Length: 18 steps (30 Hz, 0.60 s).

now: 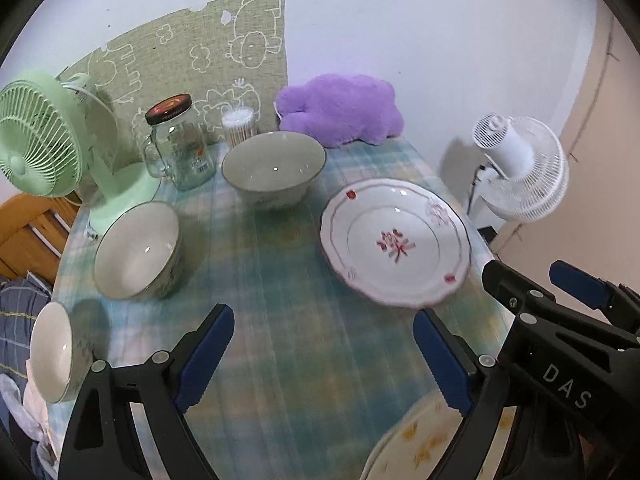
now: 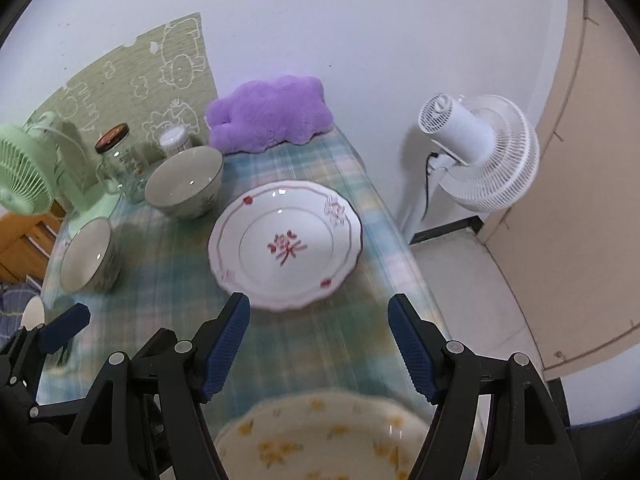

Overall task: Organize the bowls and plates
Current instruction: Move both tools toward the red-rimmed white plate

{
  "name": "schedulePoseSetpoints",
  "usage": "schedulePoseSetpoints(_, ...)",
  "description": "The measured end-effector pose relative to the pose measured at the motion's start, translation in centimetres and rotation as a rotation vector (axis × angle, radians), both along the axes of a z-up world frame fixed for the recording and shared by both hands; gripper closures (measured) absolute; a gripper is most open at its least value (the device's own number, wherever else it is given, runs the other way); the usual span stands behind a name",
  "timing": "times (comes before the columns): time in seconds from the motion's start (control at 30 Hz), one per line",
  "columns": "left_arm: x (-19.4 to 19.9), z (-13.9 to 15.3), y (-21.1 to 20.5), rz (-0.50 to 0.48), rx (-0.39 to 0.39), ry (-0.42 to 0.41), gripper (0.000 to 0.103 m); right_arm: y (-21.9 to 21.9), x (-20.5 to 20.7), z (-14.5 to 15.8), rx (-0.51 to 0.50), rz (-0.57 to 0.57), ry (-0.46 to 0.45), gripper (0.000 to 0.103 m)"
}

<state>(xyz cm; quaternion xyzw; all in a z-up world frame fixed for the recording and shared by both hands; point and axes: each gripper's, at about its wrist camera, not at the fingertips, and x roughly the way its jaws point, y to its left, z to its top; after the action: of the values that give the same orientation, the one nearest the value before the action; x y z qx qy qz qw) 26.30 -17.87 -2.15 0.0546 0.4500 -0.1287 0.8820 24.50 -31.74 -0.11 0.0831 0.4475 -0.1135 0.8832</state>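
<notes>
Plates next: both hand-held grippers hang with jaws apart, holding nothing.
I'd bring my right hand-held gripper (image 2: pixel 318 344) square onto the red-flowered plate (image 2: pixel 286 246), gripping its rim, left hand-held gripper (image 1: pixel 324 356) clear of the bowls (image 1: pixel 136 250).

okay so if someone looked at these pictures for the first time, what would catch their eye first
Probably the fluffy purple cushion against the wall at the table's far end. Next, the white plate with red flowers mid-table, just beyond the open right gripper, and the mint green fan at the left edge.
</notes>
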Motion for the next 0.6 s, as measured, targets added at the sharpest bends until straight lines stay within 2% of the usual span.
schedulePoseSetpoints(0.2, 3.6, -2.1, -2.2, 0.071, 0.011, 0.024, 0.012, -2.4, 4.6, -2.0, 0.015, 0.043, 0.016, 0.028)
schedulePoseSetpoints(0.37, 5.9, -4.5, -3.6, 0.122, 0.005, 0.060, 0.019, -3.8, 7.8, -4.2, 0.011, 0.063, 0.040, 0.028)
schedulePoseSetpoints(0.6, 8.2, -7.5, -4.8, 0.150, 0.036, 0.102, 0.022, -5.2, 10.9, -8.1, 0.031, 0.085, 0.091, 0.029)
